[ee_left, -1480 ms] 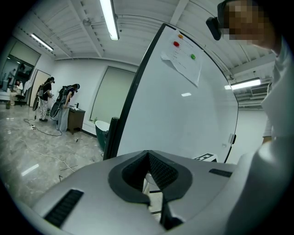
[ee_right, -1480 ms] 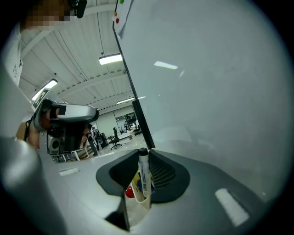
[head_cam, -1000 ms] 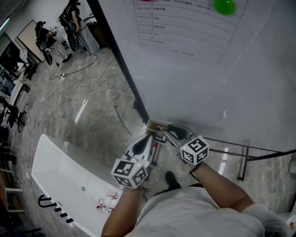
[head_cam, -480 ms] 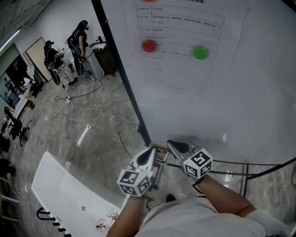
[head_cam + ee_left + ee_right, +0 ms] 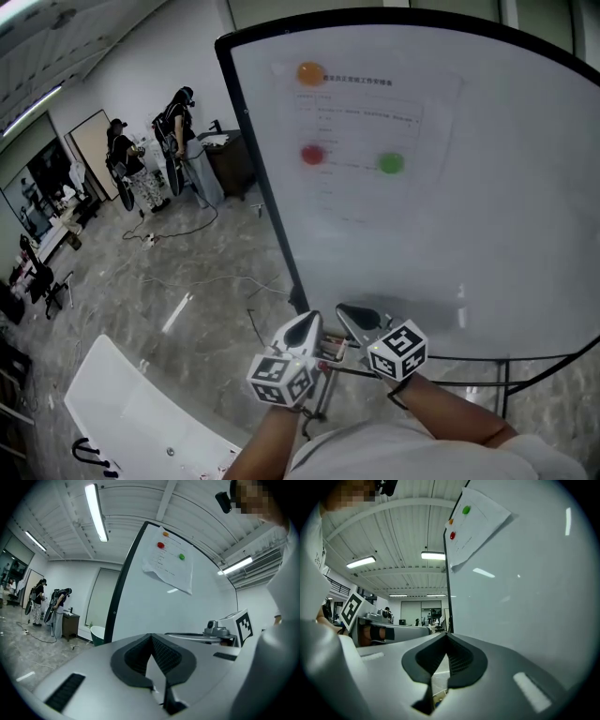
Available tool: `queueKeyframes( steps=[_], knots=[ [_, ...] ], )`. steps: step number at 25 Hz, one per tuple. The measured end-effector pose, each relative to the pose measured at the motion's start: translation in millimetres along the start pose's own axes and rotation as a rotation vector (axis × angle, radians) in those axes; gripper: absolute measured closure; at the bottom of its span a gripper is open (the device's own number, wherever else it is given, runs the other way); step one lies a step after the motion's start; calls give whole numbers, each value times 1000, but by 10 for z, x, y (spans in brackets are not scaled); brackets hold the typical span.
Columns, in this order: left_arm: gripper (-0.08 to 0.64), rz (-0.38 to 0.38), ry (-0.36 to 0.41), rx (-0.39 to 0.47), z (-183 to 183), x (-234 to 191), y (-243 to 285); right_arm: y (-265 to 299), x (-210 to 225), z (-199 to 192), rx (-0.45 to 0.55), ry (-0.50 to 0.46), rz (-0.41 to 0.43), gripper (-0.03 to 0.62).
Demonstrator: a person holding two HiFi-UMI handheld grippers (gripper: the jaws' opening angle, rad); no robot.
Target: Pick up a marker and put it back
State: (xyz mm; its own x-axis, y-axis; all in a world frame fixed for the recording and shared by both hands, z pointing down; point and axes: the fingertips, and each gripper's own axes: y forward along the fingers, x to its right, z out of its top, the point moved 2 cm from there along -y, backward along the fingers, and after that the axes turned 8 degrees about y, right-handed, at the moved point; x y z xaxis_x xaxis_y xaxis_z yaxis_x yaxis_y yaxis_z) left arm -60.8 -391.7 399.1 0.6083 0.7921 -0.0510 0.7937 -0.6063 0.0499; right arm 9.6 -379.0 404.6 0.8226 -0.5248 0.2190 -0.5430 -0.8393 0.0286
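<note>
My two grippers hang side by side at the foot of the whiteboard (image 5: pixel 487 206). In the head view the left gripper (image 5: pixel 302 327) and the right gripper (image 5: pixel 353 317) both point up at the board, jaws together. A small ledge (image 5: pixel 330 352) with coloured bits, perhaps markers, shows between them, too small to tell. The left gripper (image 5: pixel 151 638) shows its ribbed pads meeting at the tip with nothing between. The right gripper (image 5: pixel 446 638) looks the same, shut and empty. No marker is held.
A paper sheet (image 5: pixel 366 141) hangs on the board under orange (image 5: pixel 310 73), red (image 5: pixel 312 155) and green (image 5: pixel 391 163) magnets. The board's stand legs (image 5: pixel 507 375) spread at the right. A white table (image 5: pixel 131 412) lies lower left; people (image 5: pixel 178 141) stand far back left.
The head view has tilted upward, so the whole whiteboard and its sheet now show. Both grippers stay close together by the ledge, now lower in the picture.
</note>
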Motion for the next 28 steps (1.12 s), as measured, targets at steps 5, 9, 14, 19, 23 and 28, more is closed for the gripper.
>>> queueKeyframes(
  steps=[5, 9, 14, 19, 23, 28],
  knots=[
    [558, 3, 16, -4, 49, 31, 31, 4, -15, 32, -8, -4, -23, 591],
    [558, 11, 16, 0, 59, 39, 32, -5, 10, 8, -21, -2, -50, 591],
    [558, 15, 14, -1, 41, 51, 35, -45, 20, 10, -17, -2, -66, 591],
    [558, 9, 13, -3, 39, 86, 42, -80, 47, 23, -13, 2, -77, 591],
    [558, 8, 15, -3, 51, 91, 35, -105, 29, 52, -6, 15, -74, 591],
    [558, 3, 15, -8, 41, 130, 18, -130, -21, 60, -4, 14, -64, 591]
  ],
)
